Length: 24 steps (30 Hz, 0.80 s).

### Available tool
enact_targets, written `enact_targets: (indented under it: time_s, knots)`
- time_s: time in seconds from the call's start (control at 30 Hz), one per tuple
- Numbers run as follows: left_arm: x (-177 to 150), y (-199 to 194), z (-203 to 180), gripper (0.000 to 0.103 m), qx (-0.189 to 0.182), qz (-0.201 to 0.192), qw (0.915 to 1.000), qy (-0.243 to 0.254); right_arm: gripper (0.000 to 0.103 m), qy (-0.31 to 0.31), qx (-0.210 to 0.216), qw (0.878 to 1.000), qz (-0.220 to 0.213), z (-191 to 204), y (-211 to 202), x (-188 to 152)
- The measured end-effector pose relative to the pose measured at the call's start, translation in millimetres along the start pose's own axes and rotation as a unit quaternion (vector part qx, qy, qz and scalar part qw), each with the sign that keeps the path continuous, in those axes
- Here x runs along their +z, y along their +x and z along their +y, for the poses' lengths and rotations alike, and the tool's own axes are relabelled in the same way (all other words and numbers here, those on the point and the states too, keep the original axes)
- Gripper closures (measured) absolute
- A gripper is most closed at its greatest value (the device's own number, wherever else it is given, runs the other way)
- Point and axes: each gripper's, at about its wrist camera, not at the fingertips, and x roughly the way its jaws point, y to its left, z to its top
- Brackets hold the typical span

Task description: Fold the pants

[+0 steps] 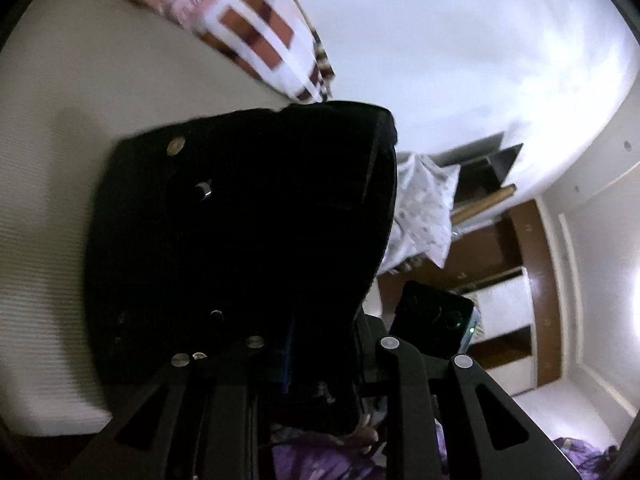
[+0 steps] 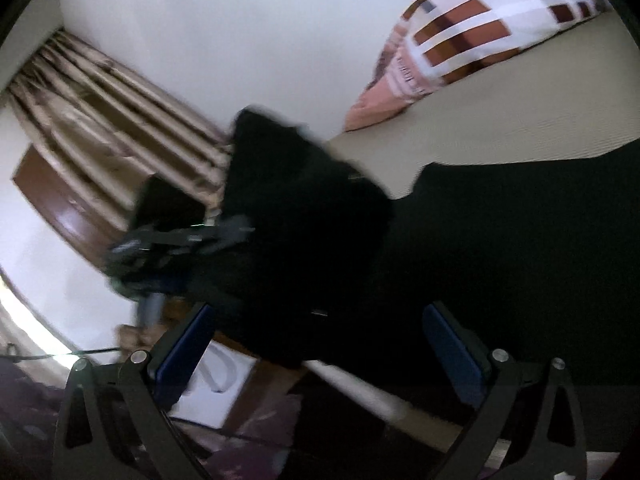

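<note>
The black pants (image 1: 240, 232) have metal buttons at the waist and hang lifted off the cream bed (image 1: 44, 184). My left gripper (image 1: 316, 364) is shut on the pants' edge, with cloth bunched between its jaws. In the right wrist view the pants (image 2: 500, 248) spread dark across the bed, with a raised fold (image 2: 304, 216) at the centre. My right gripper (image 2: 320, 344) is open, its blue pads (image 2: 452, 352) wide apart on either side of the cloth. The left gripper (image 2: 168, 240) shows blurred at the left, holding the raised fold.
A checked brown and white pillow (image 1: 256, 32) lies at the head of the bed, also in the right wrist view (image 2: 472, 40). Striped curtains (image 2: 120, 120), a wooden wardrobe (image 1: 516, 280), a spotted white cloth (image 1: 424, 212) and purple cloth (image 1: 320, 460) surround the bed.
</note>
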Motion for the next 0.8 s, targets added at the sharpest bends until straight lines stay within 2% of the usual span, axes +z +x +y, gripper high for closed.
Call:
enact_targets:
  time_s: [0.1, 0.2, 0.23, 0.27, 0.3, 0.33, 0.37, 0.43, 0.5, 0.6, 0.63, 0.7, 0.77, 0.8]
  knots:
    - [2.0, 27.2, 10.4, 0.078, -0.013, 0.027, 0.9994, -0.019, 0.000, -0.005, -0.001, 1.000, 0.005, -1.9, -2.5, -1.1]
    - [3.8, 47.3, 17.5, 0.068, -0.028, 0.055, 0.9972, -0.042, 0.000, 0.008, 0.004, 1.000, 0.005, -7.4, -2.6, -2.3]
    - [5.2, 53.0, 19.4, 0.066, -0.047, 0.062, 0.9955, -0.054, 0.000, 0.012, 0.006, 1.000, 0.004, -9.7, -1.7, -1.6]
    - [7.4, 55.3, 19.7, 0.063, -0.055, 0.058, 0.9950, -0.060, 0.000, 0.017, 0.009, 1.000, 0.004, -11.3, -1.1, -1.9]
    - [9.9, 56.3, 18.6, 0.056, -0.055, 0.054, 0.9952, -0.060, 0.000, 0.024, 0.001, 1.000, 0.008, -13.4, 0.5, -2.2]
    - [13.6, 56.6, 15.1, 0.050, -0.044, 0.049, 0.9962, -0.056, 0.000, 0.033, -0.009, 0.999, 0.015, -17.2, 1.9, -3.6]
    - [16.4, 55.4, 13.1, 0.049, -0.041, 0.044, 0.9968, -0.052, 0.000, 0.045, -0.013, 0.999, 0.017, -23.5, 3.3, -5.1]
    - [20.3, 48.2, 7.6, 0.046, -0.036, 0.029, 0.9981, -0.042, 0.000, 0.069, -0.008, 0.998, 0.012, -34.1, 1.2, -7.4]
    - [21.1, 38.4, 4.1, 0.041, -0.015, 0.015, 0.9992, -0.032, 0.000, 0.083, 0.004, 0.997, 0.008, -39.7, 0.0, -6.6]
    - [19.3, 22.7, 7.2, 0.038, 0.013, 0.002, 0.9996, -0.024, 0.000, 0.073, 0.003, 0.997, 0.011, -39.2, 1.7, -2.8]
    - [17.3, 16.5, 9.7, 0.038, 0.020, -0.005, 0.9994, -0.026, 0.005, 0.066, -0.008, 0.998, 0.017, -38.5, 3.9, -2.1]
    - [9.9, 4.4, 18.3, 0.037, 0.028, -0.014, 0.9988, -0.038, 0.027, 0.050, -0.036, 0.998, 0.033, -38.5, 8.3, -1.6]
    - [0.8, -8.9, 30.2, 0.037, 0.029, -0.029, 0.9977, -0.054, 0.074, 0.049, -0.067, 0.996, 0.042, -44.6, 9.5, 0.3]
    - [-2.8, -13.6, 34.3, 0.037, 0.033, -0.034, 0.9972, -0.058, 0.079, 0.059, -0.068, 0.995, 0.042, -49.4, 8.3, 0.0]
